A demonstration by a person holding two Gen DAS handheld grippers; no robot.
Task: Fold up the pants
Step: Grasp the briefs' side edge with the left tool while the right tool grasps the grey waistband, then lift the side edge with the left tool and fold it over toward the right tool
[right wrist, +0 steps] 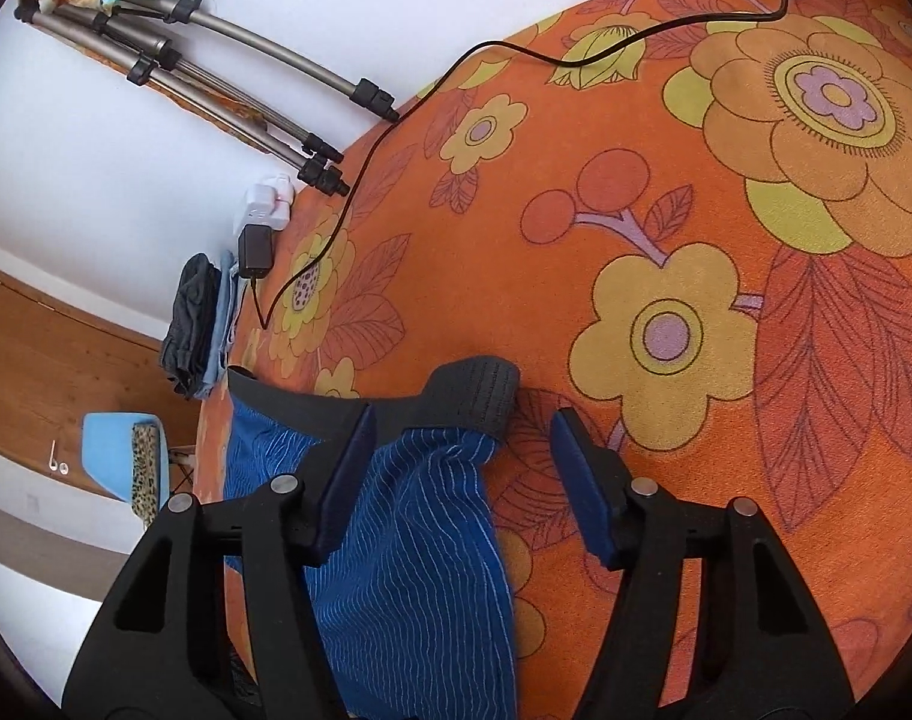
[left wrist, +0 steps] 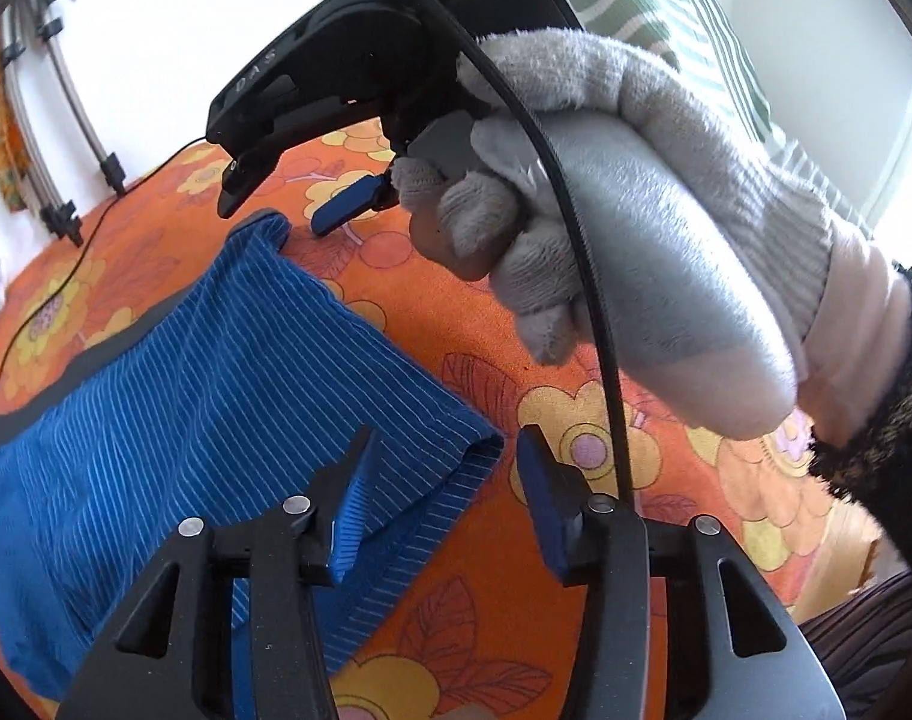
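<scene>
Blue pants with thin white stripes lie on an orange flowered cloth. My left gripper is open, its jaws on either side of a hem corner of the pants. In the left wrist view the right gripper, held by a grey-gloved hand, hovers open over the far corner of the pants. In the right wrist view my right gripper is open just above the dark grey waistband at the corner of the pants.
A black cable runs across the cloth. Tripod legs lean on the white wall. A white power strip with a black adapter and a stack of folded clothes sit at the cloth's edge.
</scene>
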